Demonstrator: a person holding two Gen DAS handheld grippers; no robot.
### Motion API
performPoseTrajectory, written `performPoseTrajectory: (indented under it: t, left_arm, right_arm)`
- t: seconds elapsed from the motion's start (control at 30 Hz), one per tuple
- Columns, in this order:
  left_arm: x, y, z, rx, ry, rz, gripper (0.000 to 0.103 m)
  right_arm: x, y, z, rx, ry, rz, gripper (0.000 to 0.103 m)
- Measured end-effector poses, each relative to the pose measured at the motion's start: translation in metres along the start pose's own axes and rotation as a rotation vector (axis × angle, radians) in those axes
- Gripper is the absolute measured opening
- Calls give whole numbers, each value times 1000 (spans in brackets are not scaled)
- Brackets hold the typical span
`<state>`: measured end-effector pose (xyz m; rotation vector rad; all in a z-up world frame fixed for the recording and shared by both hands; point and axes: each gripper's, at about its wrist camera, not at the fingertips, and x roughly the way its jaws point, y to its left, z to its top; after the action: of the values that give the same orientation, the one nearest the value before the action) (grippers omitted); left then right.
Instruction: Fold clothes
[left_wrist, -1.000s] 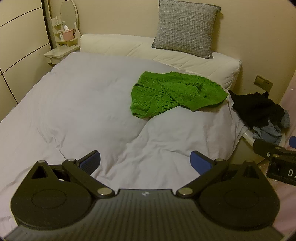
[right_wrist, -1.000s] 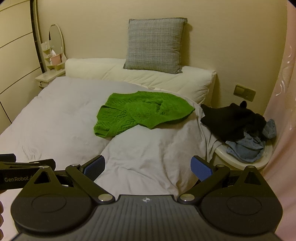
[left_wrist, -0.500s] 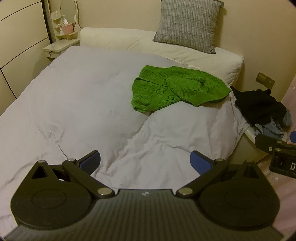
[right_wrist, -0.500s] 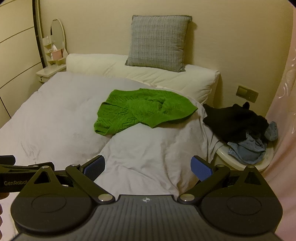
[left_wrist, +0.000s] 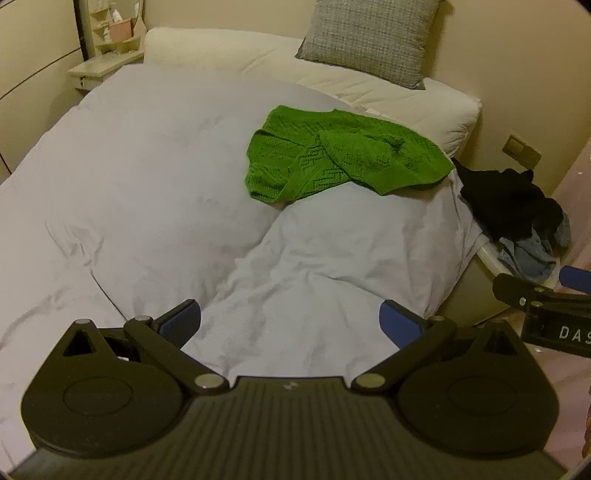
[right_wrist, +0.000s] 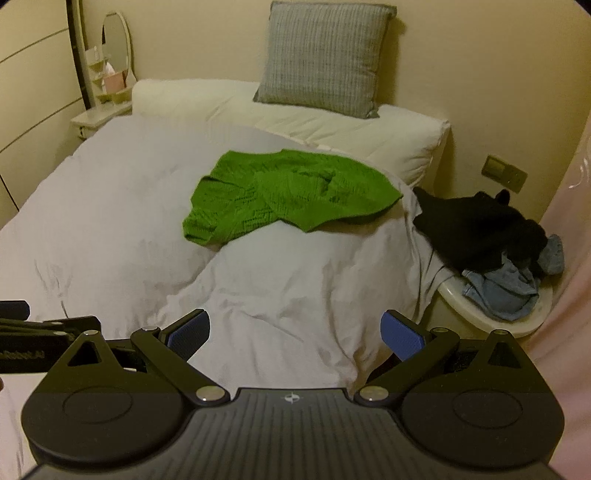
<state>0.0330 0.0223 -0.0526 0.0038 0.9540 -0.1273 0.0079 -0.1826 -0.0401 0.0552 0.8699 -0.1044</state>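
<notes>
Nothing folded yet: your left gripper (left_wrist: 290, 320) and right gripper (right_wrist: 295, 330) hover empty, fingers apart; sweater (left_wrist: 340, 155) lies crumpled near the bed's (left_wrist: 147, 166) head-right corner.

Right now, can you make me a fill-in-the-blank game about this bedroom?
1. The crumpled knit sweater on the white duvet is ____.
2. The checked cushion leaning on the wall is ____.
3. Both the left gripper and right gripper are ____.

Missing words: green; grey; open
</notes>
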Motion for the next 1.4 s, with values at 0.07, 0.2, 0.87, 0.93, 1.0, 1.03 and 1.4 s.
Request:
performPoseTrajectory:
  t: [0.07, 0.2, 0.87, 0.93, 1.0, 1.03, 1.4]
  left_arm:
    - [10, -2, 3, 4, 9, 14, 102]
    - [34, -3, 7, -14, 51, 28, 102]
    - [272, -78, 136, -365, 293, -59, 100]
    - [300, -83, 152, -417, 309, -76, 101]
    - [329, -87, 165, -479, 325, -98, 101]
    - [342, -87, 172, -512, 332, -111, 101]
    - [436, -65, 184, -910, 357, -199, 101]
  right_arm:
    - [10, -4, 3, -7, 17, -2, 102]
    - [41, -13, 13, -22, 57, 3, 102]
    - [300, -128, 153, -155, 295, 97, 102]
    - [327, -141, 174, -174, 307, 104, 102]
    - [355, -153, 195, -186, 311, 112, 102]
    - [370, -159, 206, -192, 312, 119, 102]
    - [493, -184, 283, -251, 292, 200, 102]
